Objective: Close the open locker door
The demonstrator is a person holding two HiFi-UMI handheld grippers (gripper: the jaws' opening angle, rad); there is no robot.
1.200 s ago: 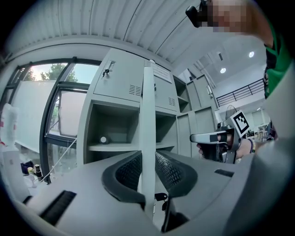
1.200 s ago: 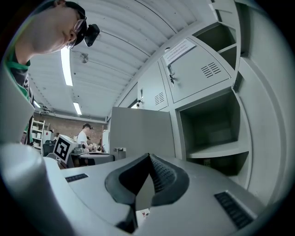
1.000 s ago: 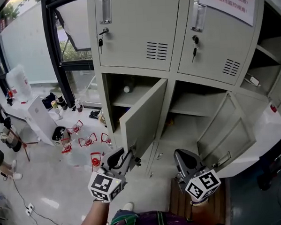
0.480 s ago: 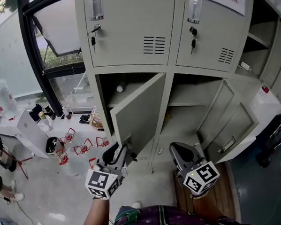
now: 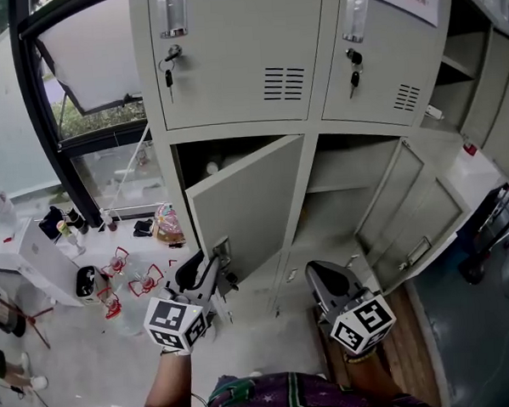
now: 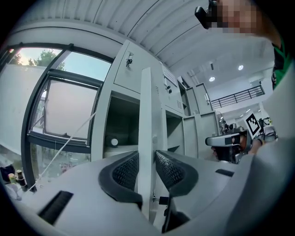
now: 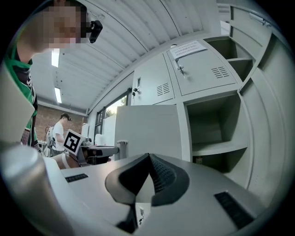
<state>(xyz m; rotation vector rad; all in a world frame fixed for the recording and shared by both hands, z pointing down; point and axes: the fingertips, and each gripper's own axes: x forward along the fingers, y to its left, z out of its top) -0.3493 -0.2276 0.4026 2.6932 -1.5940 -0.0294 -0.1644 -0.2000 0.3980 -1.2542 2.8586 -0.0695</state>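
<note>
Door (image 5: 250, 203) swung inward; left hand-held gripper (image 6: 146, 166) pinching its edge; right hand-held gripper (image 7: 148, 162) closed.

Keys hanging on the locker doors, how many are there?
2. One key hangs from the lock of the upper left door, the other key from the upper right door's lock. More may be hidden on the open doors below.

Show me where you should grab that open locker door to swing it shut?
Grab the locker door by its thin free edge, near the latch. Come from the front, so that one jaw goes on each side. That edge is farthest from the hinged side, so it should swing easiest, and it is thin enough to pinch. The left gripper is closed on it there.
</note>
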